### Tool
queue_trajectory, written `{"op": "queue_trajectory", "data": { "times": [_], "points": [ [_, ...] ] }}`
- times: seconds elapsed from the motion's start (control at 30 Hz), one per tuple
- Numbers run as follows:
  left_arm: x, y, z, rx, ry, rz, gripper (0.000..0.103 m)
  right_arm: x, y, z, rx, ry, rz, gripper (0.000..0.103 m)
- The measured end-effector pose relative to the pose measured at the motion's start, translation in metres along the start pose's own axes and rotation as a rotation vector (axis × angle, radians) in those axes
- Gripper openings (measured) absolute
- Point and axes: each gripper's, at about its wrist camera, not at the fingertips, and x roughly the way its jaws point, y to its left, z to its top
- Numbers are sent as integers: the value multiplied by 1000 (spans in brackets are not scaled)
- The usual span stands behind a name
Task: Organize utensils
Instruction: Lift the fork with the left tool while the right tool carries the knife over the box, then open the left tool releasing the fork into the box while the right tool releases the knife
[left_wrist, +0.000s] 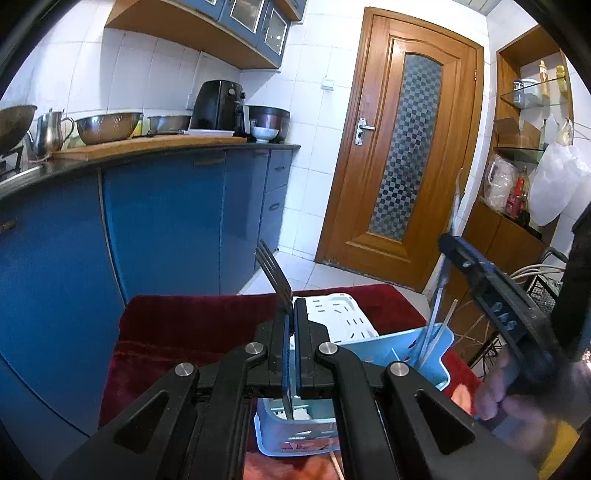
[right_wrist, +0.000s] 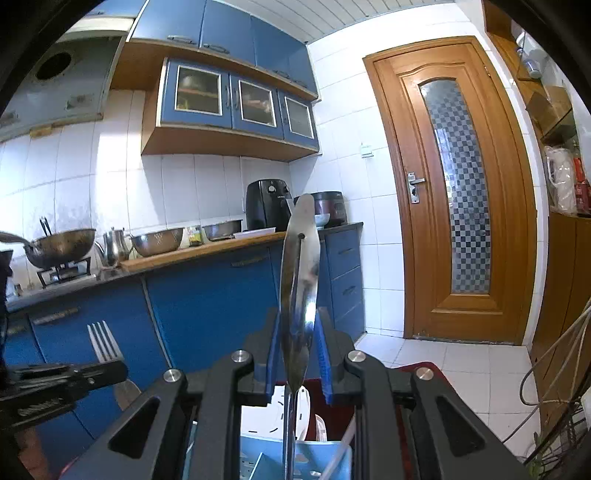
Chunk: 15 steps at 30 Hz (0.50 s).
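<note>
My left gripper (left_wrist: 291, 314) is shut on a steel fork (left_wrist: 271, 273) whose tines point up and to the left. It hangs over a light blue utensil holder (left_wrist: 441, 345) on a red cloth (left_wrist: 192, 325). The right wrist view shows the same fork (right_wrist: 105, 341) at the lower left. My right gripper (right_wrist: 297, 332) is shut on a shiny steel utensil (right_wrist: 301, 266). Its broad flat end, with a small hole, points up and its thin stem runs down toward the blue holder (right_wrist: 317, 461). From the left wrist view, the right gripper (left_wrist: 491, 291) is at the right, held by a hand (left_wrist: 495, 391).
A white slotted basket (left_wrist: 343, 317) lies behind the blue holder, which has thin sticks (left_wrist: 436, 314) standing in it. Blue kitchen cabinets (left_wrist: 166, 221) with bowls and appliances on the counter are to the left. A wooden door (left_wrist: 402, 147) is ahead, with shelves and a wire rack (left_wrist: 543, 291) on the right.
</note>
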Motion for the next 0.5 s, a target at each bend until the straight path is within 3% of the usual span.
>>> {"op": "queue_trajectory", "data": {
  "times": [0.43, 0.5],
  "points": [
    [10, 0, -20, 4, 61, -26, 0, 3, 9, -37, -40, 120, 52, 21],
    [11, -1, -23, 4, 70, -26, 0, 2, 11, -39, -46, 135, 59, 26]
  ]
}}
